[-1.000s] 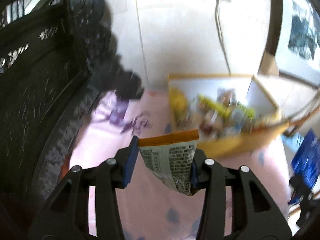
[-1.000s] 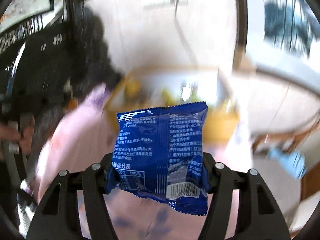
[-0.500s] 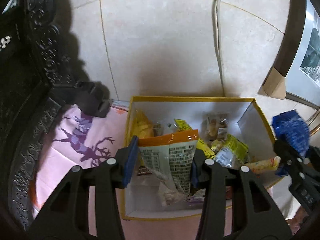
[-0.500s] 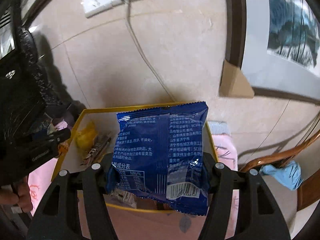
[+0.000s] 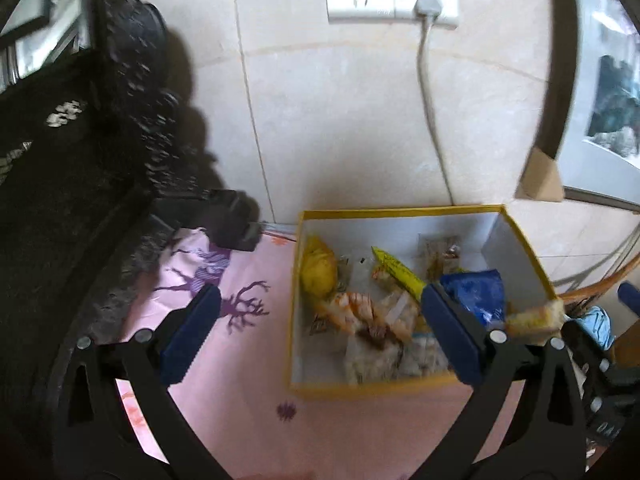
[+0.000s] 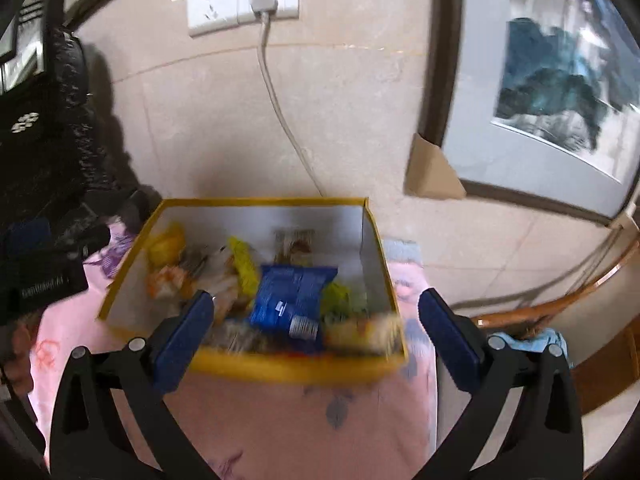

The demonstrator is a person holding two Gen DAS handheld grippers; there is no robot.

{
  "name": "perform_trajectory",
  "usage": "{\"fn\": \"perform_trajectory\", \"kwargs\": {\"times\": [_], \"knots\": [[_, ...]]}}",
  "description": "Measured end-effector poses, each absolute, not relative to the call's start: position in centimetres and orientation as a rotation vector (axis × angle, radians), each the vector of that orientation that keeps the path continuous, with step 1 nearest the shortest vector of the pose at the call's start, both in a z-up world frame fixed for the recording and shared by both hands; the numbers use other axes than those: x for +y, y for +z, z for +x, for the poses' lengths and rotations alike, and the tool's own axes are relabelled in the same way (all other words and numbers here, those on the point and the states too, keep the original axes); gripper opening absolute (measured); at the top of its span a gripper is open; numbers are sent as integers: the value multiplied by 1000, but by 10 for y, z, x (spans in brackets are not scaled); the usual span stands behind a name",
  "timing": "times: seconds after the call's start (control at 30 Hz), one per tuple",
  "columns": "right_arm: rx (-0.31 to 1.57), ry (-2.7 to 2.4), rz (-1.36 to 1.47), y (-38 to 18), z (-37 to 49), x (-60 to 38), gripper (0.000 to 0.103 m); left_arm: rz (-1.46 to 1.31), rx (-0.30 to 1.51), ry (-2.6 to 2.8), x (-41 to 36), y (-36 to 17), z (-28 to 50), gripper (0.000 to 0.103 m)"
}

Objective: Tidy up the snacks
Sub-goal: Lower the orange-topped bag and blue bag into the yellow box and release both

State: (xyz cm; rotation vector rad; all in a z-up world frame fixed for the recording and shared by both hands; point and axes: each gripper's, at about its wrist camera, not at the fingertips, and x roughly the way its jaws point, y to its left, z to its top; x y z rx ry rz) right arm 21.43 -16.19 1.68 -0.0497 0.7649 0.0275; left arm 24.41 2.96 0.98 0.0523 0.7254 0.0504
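Left gripper [image 5: 320,338], right gripper [image 6: 316,330]: jaws wide apart, empty. Yellow-rimmed box [image 6: 280,364] on pink deer-print tablecloth [image 5: 240,380] holds snacks; blue packet [image 6: 290,298] apparently topmost. Tiled wall, socket [image 6: 244,0] behind.

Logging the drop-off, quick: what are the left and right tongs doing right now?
Left tongs: open, holding nothing.
Right tongs: open, holding nothing; the blue packet lies in the yellow box.

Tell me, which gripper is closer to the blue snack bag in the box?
Probably the right. The right gripper hangs open with the blue snack bag between its fingers. The left gripper is open over the yellow box's left side, the bag beyond its right finger.
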Motion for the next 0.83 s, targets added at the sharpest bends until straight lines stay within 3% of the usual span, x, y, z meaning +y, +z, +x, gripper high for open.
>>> {"fn": "perform_trajectory", "kwargs": {"times": [0.2, 0.5, 0.83], "knots": [[767, 10, -16, 36, 125, -161, 102, 10, 680, 16, 31, 45, 161, 101], [766, -10, 9, 46, 56, -160, 102, 67, 577, -24, 21, 62, 89, 101], [715, -29, 5, 66, 31, -153, 102, 39, 660, -36, 25, 58, 69, 101]]}}
